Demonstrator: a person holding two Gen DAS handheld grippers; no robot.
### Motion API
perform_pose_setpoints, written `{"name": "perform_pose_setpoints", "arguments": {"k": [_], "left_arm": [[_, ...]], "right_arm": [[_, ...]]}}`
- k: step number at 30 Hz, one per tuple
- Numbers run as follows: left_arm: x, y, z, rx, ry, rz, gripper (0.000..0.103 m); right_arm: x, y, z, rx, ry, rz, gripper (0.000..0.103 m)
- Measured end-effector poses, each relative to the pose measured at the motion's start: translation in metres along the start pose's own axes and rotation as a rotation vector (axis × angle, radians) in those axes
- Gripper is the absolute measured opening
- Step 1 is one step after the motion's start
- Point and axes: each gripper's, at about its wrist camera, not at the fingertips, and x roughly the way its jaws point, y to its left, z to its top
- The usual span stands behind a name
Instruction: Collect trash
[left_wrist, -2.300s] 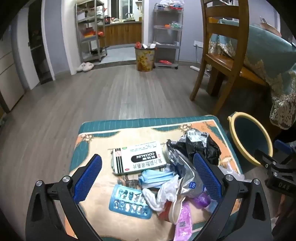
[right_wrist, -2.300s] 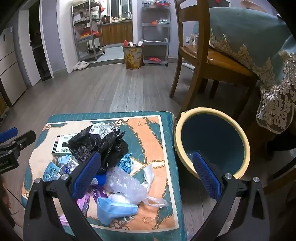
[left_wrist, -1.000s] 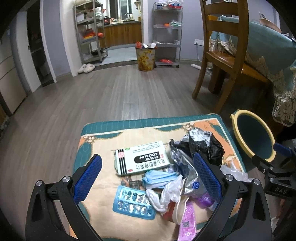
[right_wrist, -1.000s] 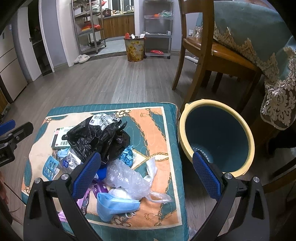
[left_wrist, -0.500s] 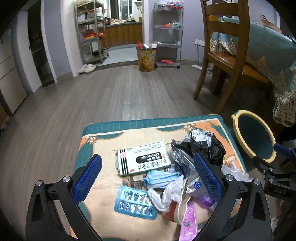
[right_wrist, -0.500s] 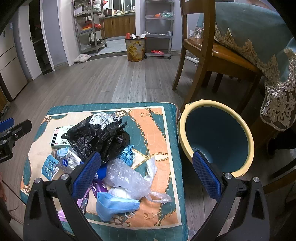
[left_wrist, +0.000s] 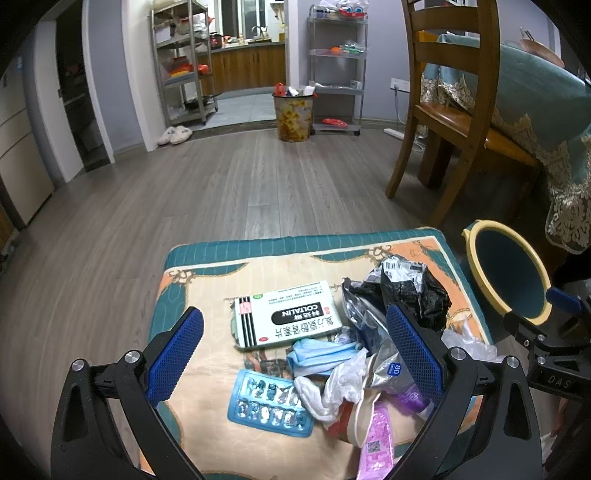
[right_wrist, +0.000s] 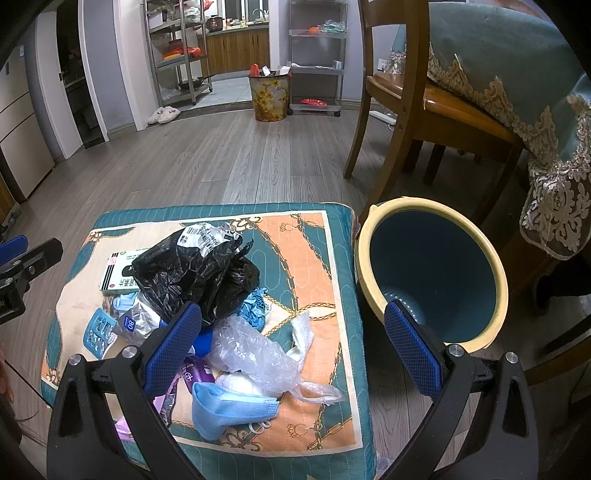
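A pile of trash lies on a patterned cushion (left_wrist: 207, 273): a white medicine box (left_wrist: 286, 319), a blue blister pack (left_wrist: 271, 404), a blue face mask (left_wrist: 321, 354), a black plastic bag (right_wrist: 199, 273), clear plastic (right_wrist: 255, 356) and a second blue mask (right_wrist: 231, 408). A teal bin with a yellow rim (right_wrist: 432, 273) stands on the floor right of the cushion. My left gripper (left_wrist: 293, 356) is open and empty above the pile. My right gripper (right_wrist: 291, 345) is open and empty above the cushion's right edge and the bin.
A wooden chair (right_wrist: 413, 96) and a table with a teal lace-edged cloth (right_wrist: 524, 74) stand behind the bin. A flowered waste bin (left_wrist: 293, 116) and metal shelves (left_wrist: 184, 62) stand far back across the wooden floor.
Both grippers have drifted slightly back and up, so the cushion and pile sit a little lower in view. Both stay open. Nothing on the cushion has moved.
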Motion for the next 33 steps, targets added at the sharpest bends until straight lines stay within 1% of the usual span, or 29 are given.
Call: {"name": "perform_pose_setpoints", "arguments": {"k": [22,25,29,31,33], "left_arm": [[0.001,0.002,0.000,-0.004,0.000,0.008,0.098],[0.002,0.008,0.001,-0.016,-0.011,0.012,0.098],[0.006,0.022,0.008,-0.049,-0.030,0.001,0.098],[0.009,0.025,0.012,-0.044,-0.040,0.021,0.098],[0.015,0.030,0.012,-0.027,-0.046,0.041,0.098]], "right_arm": [[0.004,-0.001,-0.001,0.003,0.009,0.003,0.098],[0.005,-0.001,0.003,0.000,-0.006,0.008,0.098],[0.015,0.002,0.021,-0.023,-0.023,0.032,0.098],[0.023,0.003,0.029,-0.015,-0.019,0.070,0.097],[0.033,0.005,0.034,-0.001,0.005,0.110,0.098]]}}
